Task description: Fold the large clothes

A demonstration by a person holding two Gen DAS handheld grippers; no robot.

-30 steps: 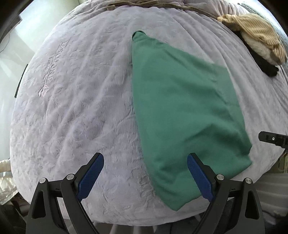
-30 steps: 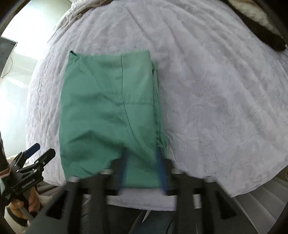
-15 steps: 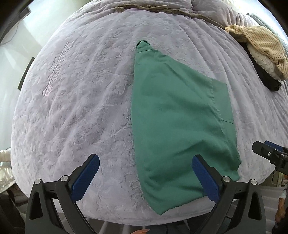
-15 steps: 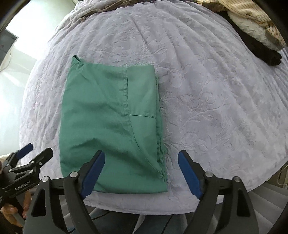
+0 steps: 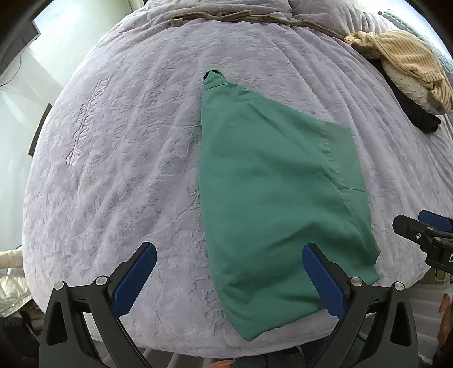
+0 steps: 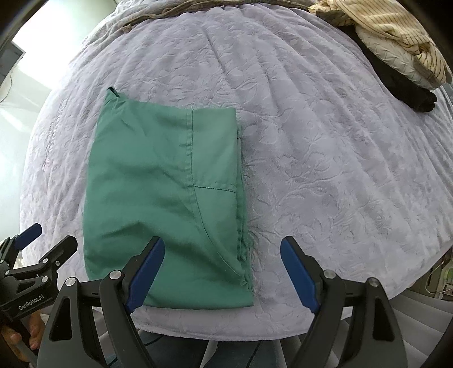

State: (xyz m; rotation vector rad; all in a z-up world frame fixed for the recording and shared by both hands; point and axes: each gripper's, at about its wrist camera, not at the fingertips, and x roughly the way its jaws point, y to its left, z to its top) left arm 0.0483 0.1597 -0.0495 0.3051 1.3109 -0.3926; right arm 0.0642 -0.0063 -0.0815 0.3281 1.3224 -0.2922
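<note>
A green garment [image 5: 271, 198] lies folded flat in a tall rectangle on the lilac bedspread [image 5: 127, 169], near the bed's front edge. It also shows in the right wrist view [image 6: 167, 195], with seams across its right part. My left gripper [image 5: 229, 271] is open and empty, held above the garment's near left edge. My right gripper [image 6: 222, 269] is open and empty, above the garment's near right corner. Each gripper shows at the edge of the other's view: the right one [image 5: 424, 235], the left one [image 6: 36, 254].
A heap of clothes, striped yellow, cream and black [image 5: 405, 70], lies at the far right of the bed; it also shows in the right wrist view [image 6: 396, 48]. A brownish garment [image 5: 240, 17] lies along the far edge. The bed's front edge [image 6: 226, 328] is just below the grippers.
My right gripper was nearly shut low at the garment's near edge; it has opened and drawn back. Both grippers have pulled back and up from the garment, which lies still.
</note>
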